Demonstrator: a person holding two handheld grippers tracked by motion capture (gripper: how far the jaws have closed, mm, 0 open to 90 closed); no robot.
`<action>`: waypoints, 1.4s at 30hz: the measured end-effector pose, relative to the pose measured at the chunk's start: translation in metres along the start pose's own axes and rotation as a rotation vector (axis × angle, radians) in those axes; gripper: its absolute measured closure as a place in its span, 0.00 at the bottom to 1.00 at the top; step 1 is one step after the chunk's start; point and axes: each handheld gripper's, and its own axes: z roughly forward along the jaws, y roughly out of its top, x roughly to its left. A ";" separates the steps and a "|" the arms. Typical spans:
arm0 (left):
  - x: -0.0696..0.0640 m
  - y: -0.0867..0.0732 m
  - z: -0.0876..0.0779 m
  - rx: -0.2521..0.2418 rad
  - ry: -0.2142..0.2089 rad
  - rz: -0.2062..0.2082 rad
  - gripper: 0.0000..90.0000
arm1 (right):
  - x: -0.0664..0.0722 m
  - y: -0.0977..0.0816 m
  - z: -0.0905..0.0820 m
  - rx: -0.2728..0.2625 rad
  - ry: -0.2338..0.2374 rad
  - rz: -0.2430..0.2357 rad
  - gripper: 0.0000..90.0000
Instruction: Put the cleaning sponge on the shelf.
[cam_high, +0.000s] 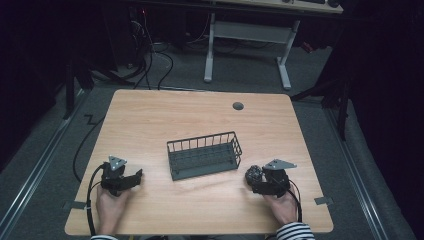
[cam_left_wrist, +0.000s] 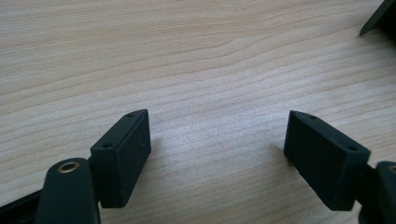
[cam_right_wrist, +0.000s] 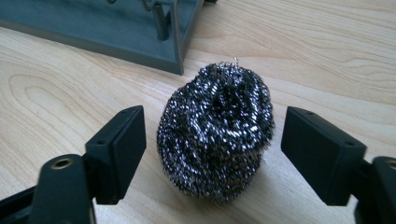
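Steel-wool scourer (cam_right_wrist: 215, 130), a round ball of shiny dark wire, sits on the wooden table (cam_right_wrist: 327, 56) between the two black jaws of the right gripper (cam_right_wrist: 212, 158). Those jaws stand wide, with a gap of bare wood on each side of the ball, so neither pad presses on it. Just beyond the scourer lies the near corner of a grey wire basket (cam_right_wrist: 140, 37). From the high view the scourer (cam_high: 253, 174) rests near the table's front edge, just right of the basket (cam_high: 204, 154), which stands at the table's middle. The left gripper (cam_high: 131, 178) lies well apart on the basket's other side, and its jaws are also spread wide over bare wood, holding nothing.
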 end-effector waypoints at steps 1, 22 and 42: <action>0.000 0.000 0.000 0.000 0.000 0.000 0.26 | 0.000 0.000 0.001 0.002 -0.001 0.000 0.28; 0.000 0.000 0.000 0.000 -0.001 0.000 0.26 | 0.003 0.000 -0.002 -0.003 0.010 -0.003 0.43; 0.000 0.000 0.000 0.000 -0.001 0.000 0.26 | 0.004 0.024 -0.032 -0.074 0.081 -0.026 0.45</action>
